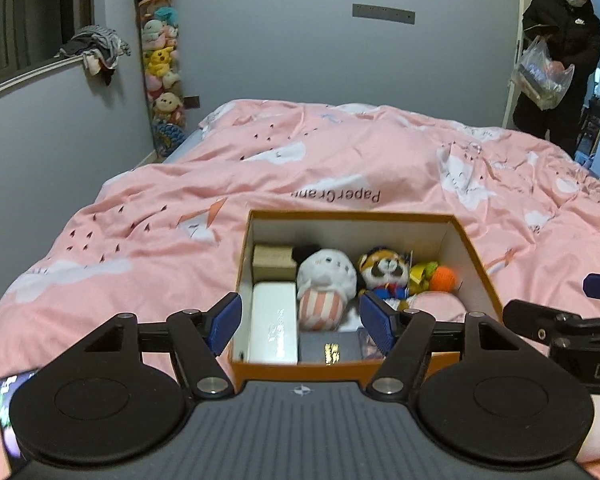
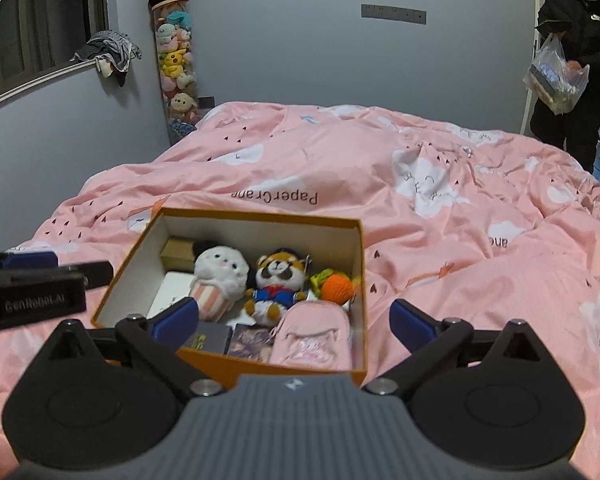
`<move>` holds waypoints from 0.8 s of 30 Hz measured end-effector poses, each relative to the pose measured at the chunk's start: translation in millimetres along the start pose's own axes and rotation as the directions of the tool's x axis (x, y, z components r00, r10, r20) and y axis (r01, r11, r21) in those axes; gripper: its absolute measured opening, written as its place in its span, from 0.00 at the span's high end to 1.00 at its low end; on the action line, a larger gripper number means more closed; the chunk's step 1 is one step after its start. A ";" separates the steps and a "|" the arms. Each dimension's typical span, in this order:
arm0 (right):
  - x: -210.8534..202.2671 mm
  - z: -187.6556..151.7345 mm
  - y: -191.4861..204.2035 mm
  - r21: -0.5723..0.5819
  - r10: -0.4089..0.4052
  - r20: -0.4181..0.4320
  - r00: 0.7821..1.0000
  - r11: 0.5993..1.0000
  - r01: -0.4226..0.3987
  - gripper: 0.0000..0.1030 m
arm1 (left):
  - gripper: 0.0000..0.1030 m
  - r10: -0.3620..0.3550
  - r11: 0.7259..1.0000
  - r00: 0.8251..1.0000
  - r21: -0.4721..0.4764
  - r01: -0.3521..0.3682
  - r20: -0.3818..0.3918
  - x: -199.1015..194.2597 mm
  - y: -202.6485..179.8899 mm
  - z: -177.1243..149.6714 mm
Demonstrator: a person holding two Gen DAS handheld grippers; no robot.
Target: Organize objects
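Observation:
An open orange box (image 1: 352, 216) (image 2: 260, 214) sits on the pink duvet. Inside lie a white plush (image 1: 326, 280) (image 2: 220, 272), a red-panda plush (image 1: 384, 268) (image 2: 278, 276), an orange crochet toy (image 1: 444, 278) (image 2: 338, 286), a white case (image 1: 274, 324), a tan box (image 1: 274, 262), a dark box with gold print (image 1: 330, 346) and a pink pouch (image 2: 308, 340). My left gripper (image 1: 300, 320) hovers open over the box's near edge, holding nothing. My right gripper (image 2: 294, 322) is open wide above the near right corner, also holding nothing.
The pink duvet (image 1: 340, 152) covers the whole bed. A person in a dark jacket (image 1: 560, 40) stands in the far right doorway holding a plastic bag. A tall tube of plush toys (image 1: 162, 60) fills the far left corner. Clothes (image 1: 96, 46) lie on the window sill.

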State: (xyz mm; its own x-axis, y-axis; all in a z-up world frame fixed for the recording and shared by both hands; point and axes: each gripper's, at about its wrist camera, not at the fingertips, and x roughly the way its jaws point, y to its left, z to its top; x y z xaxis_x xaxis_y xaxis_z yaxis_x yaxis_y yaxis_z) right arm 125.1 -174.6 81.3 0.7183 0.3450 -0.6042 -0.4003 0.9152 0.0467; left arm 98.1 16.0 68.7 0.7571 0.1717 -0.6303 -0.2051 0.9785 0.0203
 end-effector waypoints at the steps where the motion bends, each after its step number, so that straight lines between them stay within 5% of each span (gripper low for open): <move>1: 0.2 -2.5 1.1 0.008 -0.004 -0.009 1.000 1.000 0.004 0.01 | 0.22 0.012 1.000 1.000 0.002 -0.012 -0.003 -0.8 -1.3 -3.3; 24: 58.4 -44.4 -1.3 0.037 -0.025 -0.184 0.983 0.999 0.032 0.01 | 0.22 0.020 1.000 0.988 0.005 -0.019 -0.151 46.1 -5.6 -49.5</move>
State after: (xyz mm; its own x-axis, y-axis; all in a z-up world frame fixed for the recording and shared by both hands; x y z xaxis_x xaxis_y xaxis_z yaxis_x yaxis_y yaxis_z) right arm 142.3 -164.8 10.6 0.6108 0.2780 -0.7414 -0.3558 0.9328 0.0567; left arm 103.4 12.8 1.2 0.6504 0.1718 -0.7399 -0.2166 0.9756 0.0360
